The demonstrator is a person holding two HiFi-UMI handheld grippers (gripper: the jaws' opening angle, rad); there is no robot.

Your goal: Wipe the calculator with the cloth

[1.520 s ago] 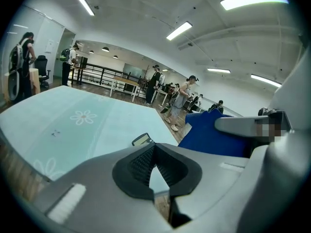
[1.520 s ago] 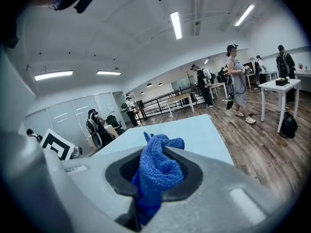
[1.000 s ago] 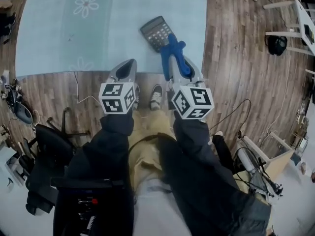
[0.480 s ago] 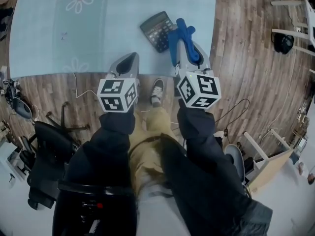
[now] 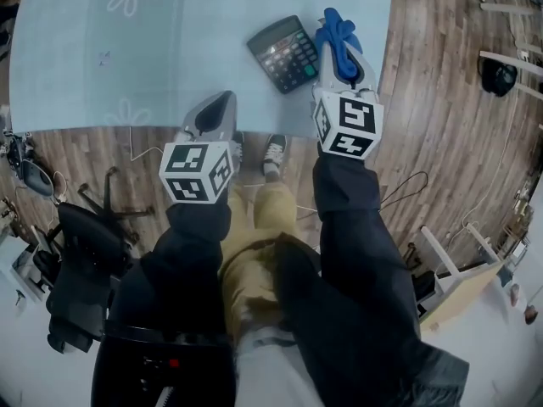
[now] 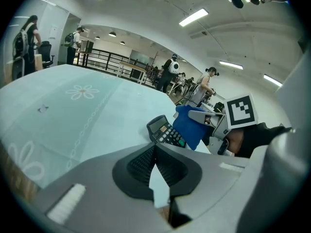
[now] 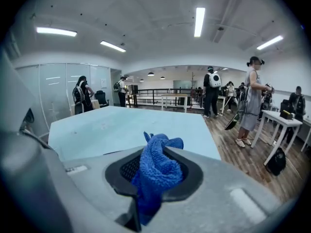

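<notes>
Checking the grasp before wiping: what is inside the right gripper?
A bunched blue cloth, clamped in the right gripper and poking out past its tips. Its lower end is covered by the gripper body.

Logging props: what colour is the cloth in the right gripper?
Blue. The cloth shows best in the right gripper view.

Wood plank floor (image 5: 441, 100); pale blue tabletop (image 5: 195, 49); ceiling strip lights (image 7: 199, 21).

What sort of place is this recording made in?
Probably a large open workshop or lab hall, not a home: long strip lights on a high ceiling, several people standing among white tables near a black railing, and a wood-plank floor around the big blue-covered table.
</notes>
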